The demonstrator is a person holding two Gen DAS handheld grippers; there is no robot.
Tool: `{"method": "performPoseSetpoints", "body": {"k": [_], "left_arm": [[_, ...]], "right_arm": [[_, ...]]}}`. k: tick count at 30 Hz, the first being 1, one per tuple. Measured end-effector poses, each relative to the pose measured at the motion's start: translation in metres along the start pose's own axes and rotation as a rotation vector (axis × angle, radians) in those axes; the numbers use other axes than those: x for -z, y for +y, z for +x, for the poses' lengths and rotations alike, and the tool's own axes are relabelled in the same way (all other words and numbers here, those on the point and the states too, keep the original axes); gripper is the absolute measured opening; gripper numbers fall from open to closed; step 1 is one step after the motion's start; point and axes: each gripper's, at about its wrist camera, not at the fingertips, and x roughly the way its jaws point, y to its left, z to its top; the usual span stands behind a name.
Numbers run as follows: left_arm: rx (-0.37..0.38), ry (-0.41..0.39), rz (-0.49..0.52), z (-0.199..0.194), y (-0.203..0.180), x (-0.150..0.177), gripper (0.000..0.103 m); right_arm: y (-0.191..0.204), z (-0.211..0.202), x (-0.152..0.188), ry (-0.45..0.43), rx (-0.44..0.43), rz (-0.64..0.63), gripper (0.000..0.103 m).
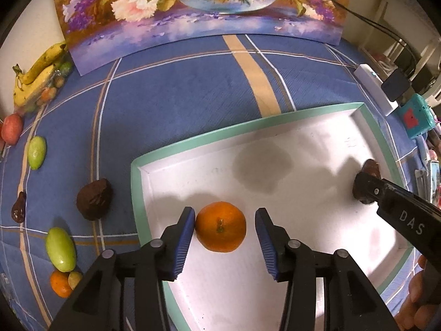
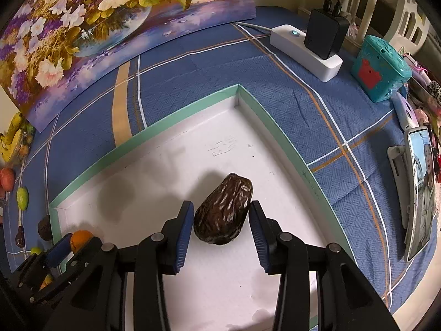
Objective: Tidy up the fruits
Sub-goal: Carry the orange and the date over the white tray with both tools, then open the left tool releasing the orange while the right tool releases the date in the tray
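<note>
Tongs [image 1: 224, 244] astride round, glossy orange [image 1: 220, 226]

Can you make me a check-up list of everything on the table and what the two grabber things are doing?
Surface: blue checked cloth, with a white tray edged in green.
Job's things: orange and wrinkled brown fruit in the tray; bananas, green fruits, a red fruit and another brown fruit on the cloth.
Clutter: teal box, phone on a stand.
Grippers: left hand-held gripper open around the orange; right hand-held gripper closed on the brown fruit.
Cables: power strip with black charger and leads.
Surroundings: flower painting behind.
</note>
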Motion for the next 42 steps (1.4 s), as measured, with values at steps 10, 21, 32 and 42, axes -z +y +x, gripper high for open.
{"method": "performPoseSetpoints", "body": {"k": [10, 21, 32, 42], "left_arm": [[0.005, -0.035, -0.004, -0.023, -0.001, 0.000, 0.049], [-0.006, -0.077, -0.063, -0.043, 0.017, 0.002, 0.049], [-0.079, -0.077, -0.171, -0.035, 0.049, 0.007, 0.089], [-0.145, -0.101, -0.221, -0.036, 0.069, 0.010, 0.103]], "right_arm": [[-0.004, -0.017, -0.002, -0.028, -0.004, -0.003, 0.043], [-0.008, -0.042, -0.005, -0.077, -0.006, -0.011, 0.043], [-0.008, -0.037, -0.005, -0.087, 0.012, -0.029, 0.079], [0.000, -0.033, -0.004, -0.102, 0.022, -0.082, 0.095]]}}
